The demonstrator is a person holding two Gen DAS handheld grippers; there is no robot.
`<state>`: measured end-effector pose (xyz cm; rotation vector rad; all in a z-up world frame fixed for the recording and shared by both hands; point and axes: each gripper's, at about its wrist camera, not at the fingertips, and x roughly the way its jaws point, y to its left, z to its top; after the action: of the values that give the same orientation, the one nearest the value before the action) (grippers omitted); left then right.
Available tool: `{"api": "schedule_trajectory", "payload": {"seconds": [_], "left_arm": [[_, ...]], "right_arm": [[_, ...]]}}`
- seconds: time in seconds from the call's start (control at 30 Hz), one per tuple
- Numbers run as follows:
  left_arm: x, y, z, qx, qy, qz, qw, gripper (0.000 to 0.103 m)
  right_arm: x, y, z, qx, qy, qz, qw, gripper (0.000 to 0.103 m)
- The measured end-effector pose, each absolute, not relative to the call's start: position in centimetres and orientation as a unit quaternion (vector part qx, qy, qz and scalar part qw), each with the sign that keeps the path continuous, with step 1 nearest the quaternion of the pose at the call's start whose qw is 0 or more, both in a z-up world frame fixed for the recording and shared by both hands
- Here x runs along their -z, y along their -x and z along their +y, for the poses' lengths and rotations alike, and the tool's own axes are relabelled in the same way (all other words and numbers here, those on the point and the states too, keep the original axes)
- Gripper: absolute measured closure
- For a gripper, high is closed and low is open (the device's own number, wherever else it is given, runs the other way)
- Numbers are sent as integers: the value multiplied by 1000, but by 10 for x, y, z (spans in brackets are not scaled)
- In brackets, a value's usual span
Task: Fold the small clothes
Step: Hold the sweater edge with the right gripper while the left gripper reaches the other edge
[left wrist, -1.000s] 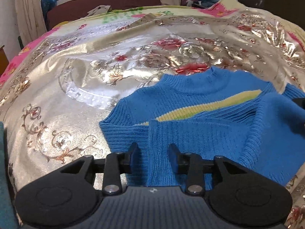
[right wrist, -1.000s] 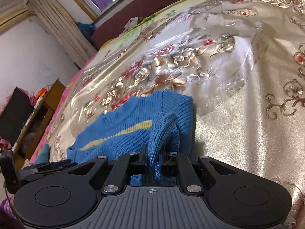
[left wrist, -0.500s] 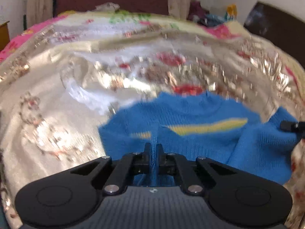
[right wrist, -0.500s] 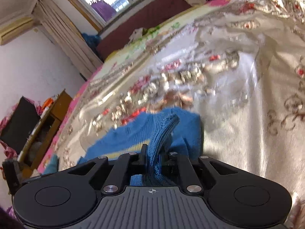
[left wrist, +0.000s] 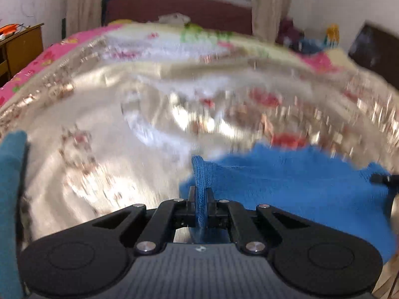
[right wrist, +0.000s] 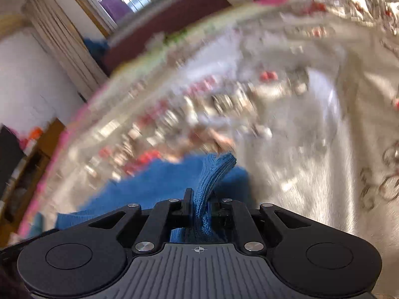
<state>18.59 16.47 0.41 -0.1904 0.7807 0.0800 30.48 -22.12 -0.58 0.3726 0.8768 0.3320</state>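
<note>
The left gripper [left wrist: 201,200] and right gripper [right wrist: 201,203] each pinched a fold of the blue sweater [left wrist: 294,189] lying on the shiny floral bedspread [left wrist: 104,124]. The right jaws had just eased slightly, knit still between them. Beyond the sweater stood a dark headboard [left wrist: 179,10]; a wooden cabinet [left wrist: 22,44] flanked the bed.

Left gripper [left wrist: 201,205]: matte black housing, two round side discs, ribbed grey centre panel with small white emblem. Silver screw heads seen either side of emblem on linkage arms; smaller screws nearer black fingers [left wrist: 191,206].

Right gripper [right wrist: 199,206]: same black body, grooved grey panel, crosshair mark, four silver screws around mark.
</note>
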Motion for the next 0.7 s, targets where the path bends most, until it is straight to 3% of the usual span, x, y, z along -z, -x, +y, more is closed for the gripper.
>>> {"api": "schedule_trajectory", "payload": {"seconds": [0.2,0.7], "left_arm": [[1,-175,155,-47,66,378,922,91],[-7,-134,158,-54,128,367,920,87]], "right_arm": [[-1,-310,-218,-174,-173,406,880,88],[5,-315,-218,-157,-166,417,880,87]]}}
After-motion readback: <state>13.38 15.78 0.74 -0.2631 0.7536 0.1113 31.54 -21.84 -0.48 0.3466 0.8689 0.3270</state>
